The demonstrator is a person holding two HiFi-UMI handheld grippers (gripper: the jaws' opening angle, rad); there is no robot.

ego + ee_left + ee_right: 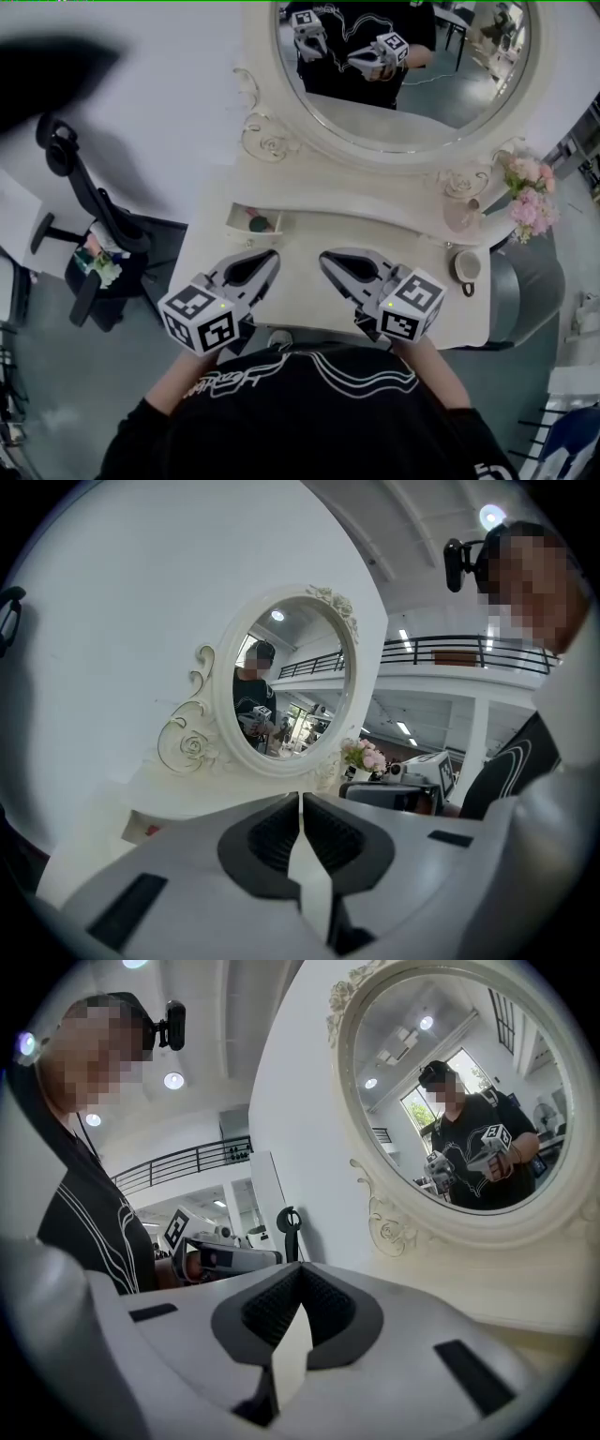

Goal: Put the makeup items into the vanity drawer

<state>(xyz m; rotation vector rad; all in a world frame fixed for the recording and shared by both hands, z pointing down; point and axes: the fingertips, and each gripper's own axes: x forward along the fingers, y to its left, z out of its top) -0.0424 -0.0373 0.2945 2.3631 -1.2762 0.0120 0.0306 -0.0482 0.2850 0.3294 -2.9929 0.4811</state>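
A small drawer (251, 223) stands open in the upper ledge of the white vanity (309, 300), left of centre, with a red and a green item inside; its front also shows in the left gripper view (142, 827). My left gripper (273, 255) hangs just in front of and below the drawer, jaws shut with nothing between them (300, 797). My right gripper (324, 257) is beside it over the tabletop, also shut and empty (298, 1273). Both point toward the mirror (403, 66).
A vase of pink flowers (527, 202) stands at the table's right end, with a pink glass dish (461, 214) and a dark-rimmed cup (466, 266) near it. A black office chair (89, 234) stands on the floor to the left.
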